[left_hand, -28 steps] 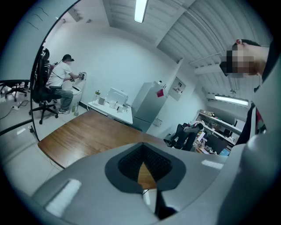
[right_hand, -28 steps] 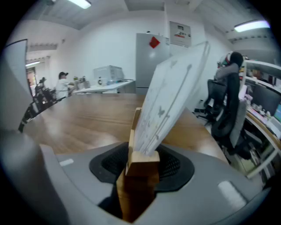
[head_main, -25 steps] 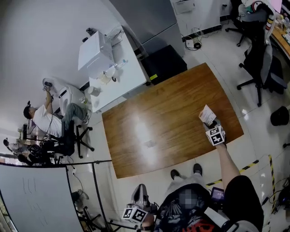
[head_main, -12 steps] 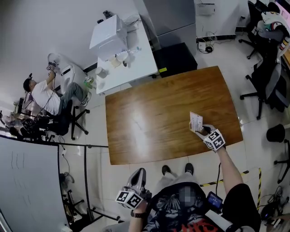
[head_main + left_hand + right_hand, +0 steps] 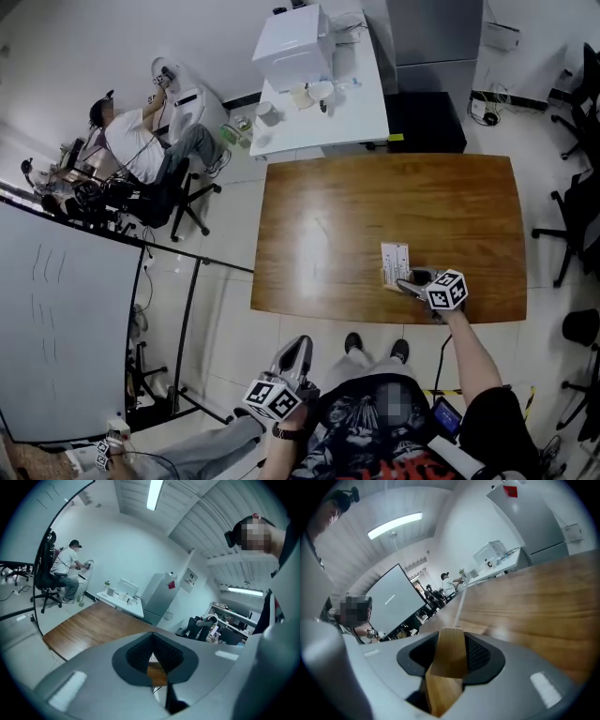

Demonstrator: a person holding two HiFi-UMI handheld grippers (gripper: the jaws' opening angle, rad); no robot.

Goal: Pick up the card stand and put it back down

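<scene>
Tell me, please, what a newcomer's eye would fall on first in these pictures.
First comes the big wooden table in the middle of the room. Near its front edge, the right tool is clamped on the wooden base of the card stand, which carries a white card. The left tool hangs low, off the table's near side.

Wooden card stand (image 5: 394, 269) holding white card (image 5: 395, 256)

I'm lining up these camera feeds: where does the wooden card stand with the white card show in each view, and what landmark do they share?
Head view: wooden card stand with white card, lower right, by the right gripper.
Right gripper view: bottom centre, clamped between the jaws.
Left gripper view: not clearly in it.
Shared landmark: brown wooden table.
</scene>
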